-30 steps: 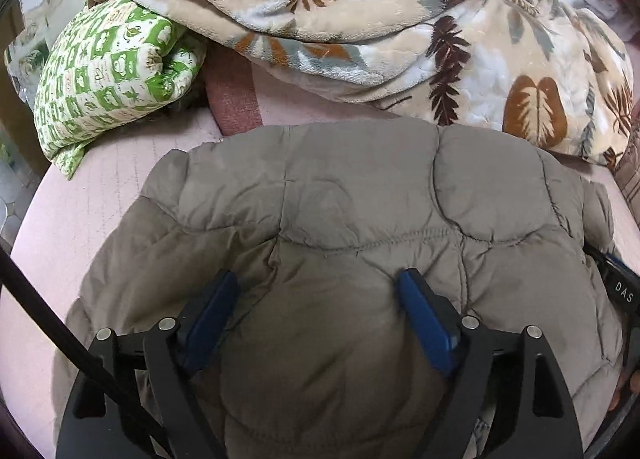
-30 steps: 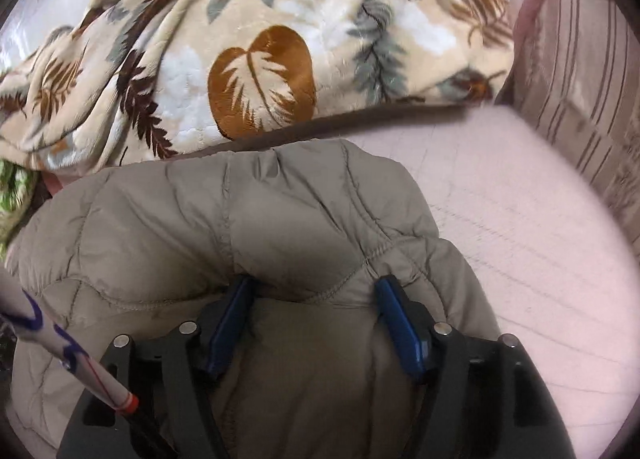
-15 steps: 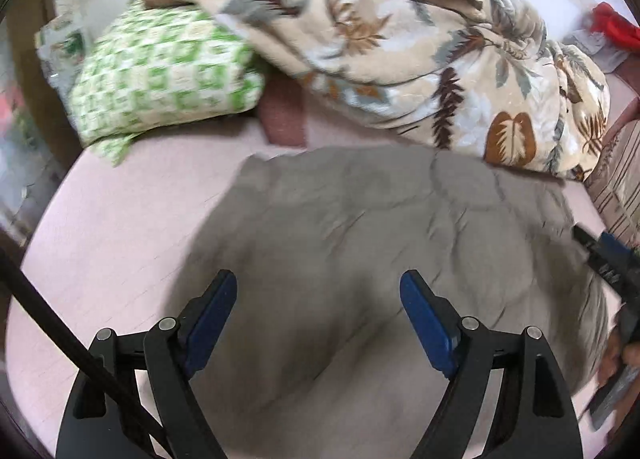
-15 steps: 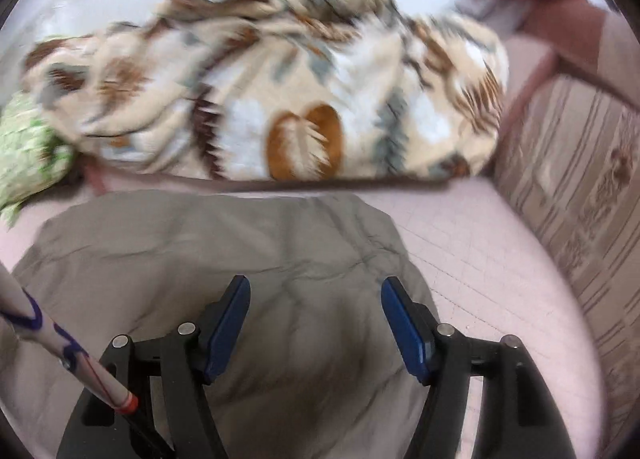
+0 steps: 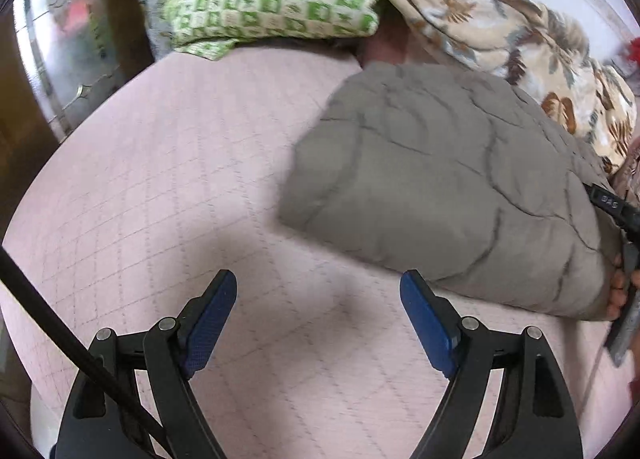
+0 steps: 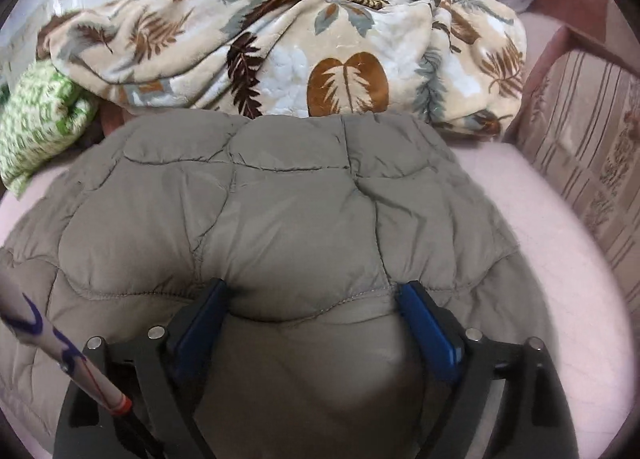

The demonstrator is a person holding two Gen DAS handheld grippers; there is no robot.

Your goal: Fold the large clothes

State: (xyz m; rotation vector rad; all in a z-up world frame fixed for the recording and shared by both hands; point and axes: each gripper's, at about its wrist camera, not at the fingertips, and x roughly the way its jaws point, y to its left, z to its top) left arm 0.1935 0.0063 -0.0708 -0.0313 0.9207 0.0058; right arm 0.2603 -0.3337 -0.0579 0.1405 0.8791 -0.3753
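Folded jacket lay on the pink bed, fold apparently nearly done.

The grey quilted jacket (image 6: 288, 219) was seen bundled just before the leaf-print blanket (image 6: 304, 59). The left gripper (image 5: 318, 315) was held spread and empty over the bedsheet (image 5: 160, 179); the right gripper (image 6: 312, 323) was spread with jacket padding bulging between its blue pads. A pressing or tidying move was judged next.

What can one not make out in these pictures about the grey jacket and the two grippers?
- Right wrist view: the puffy jacket bulges between the jaws of the right gripper; a real grip cannot be told.
- Same view: the jacket's near edge is hidden by the gripper body.
- Left wrist view: the jacket is motion-blurred, and the right edge cuts off the other tool.
- Sleeves, zip and collar: hidden in both views.
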